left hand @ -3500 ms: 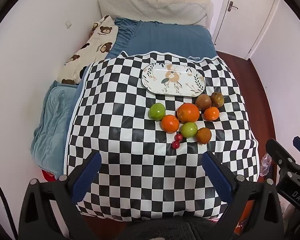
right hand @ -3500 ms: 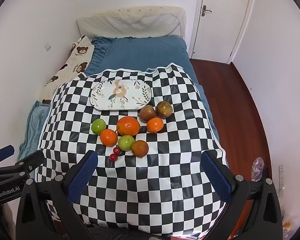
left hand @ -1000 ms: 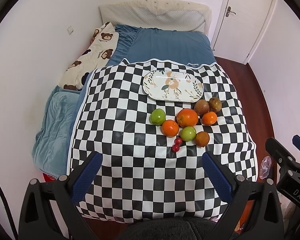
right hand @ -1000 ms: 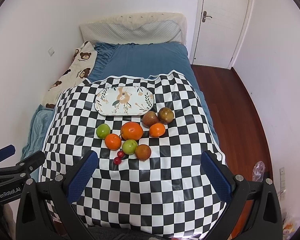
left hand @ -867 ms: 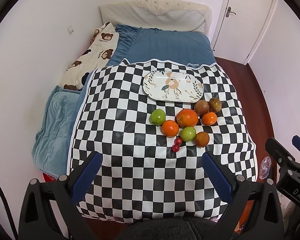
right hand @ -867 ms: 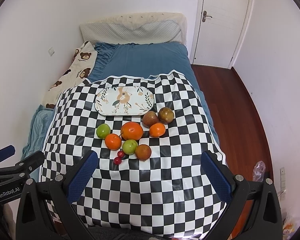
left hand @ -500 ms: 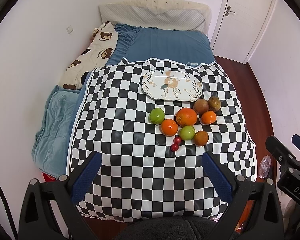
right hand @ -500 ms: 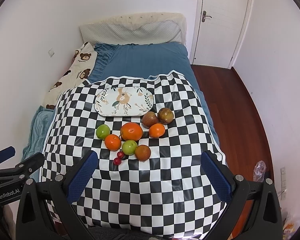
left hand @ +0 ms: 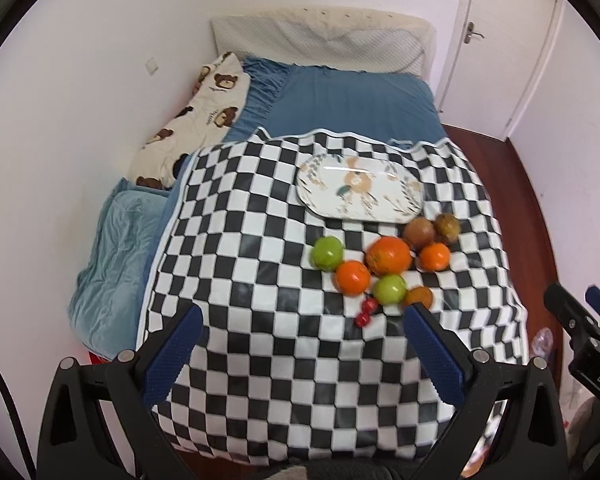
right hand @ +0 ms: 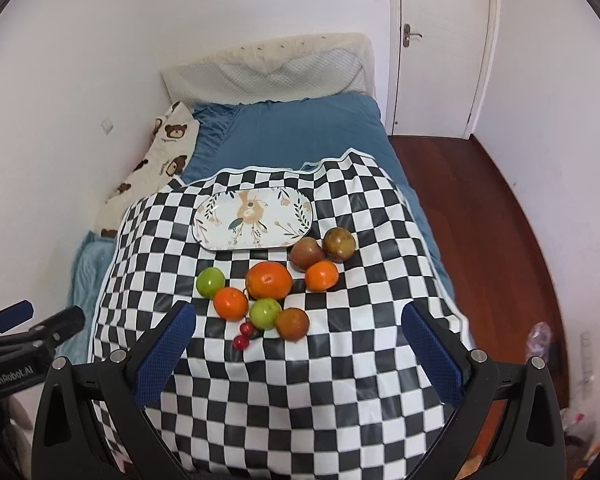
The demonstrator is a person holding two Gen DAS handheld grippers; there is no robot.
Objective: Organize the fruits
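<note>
Nine larger fruits and two small red cherries cluster on the checkered cloth spread over the bed, just at six o'clock of the empty floral plate, probably their destination. Left gripper and right gripper both hover well back, jaws spread wide and empty, likely surveying before a first pick.

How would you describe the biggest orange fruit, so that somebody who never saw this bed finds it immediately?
Start at the checkered cloth on the bed, then find the flowered plate on its far part. Just in front of the plate lies a cluster of fruit; the big orange sits in its middle. It is clearly larger than the two small oranges on either side.
</note>
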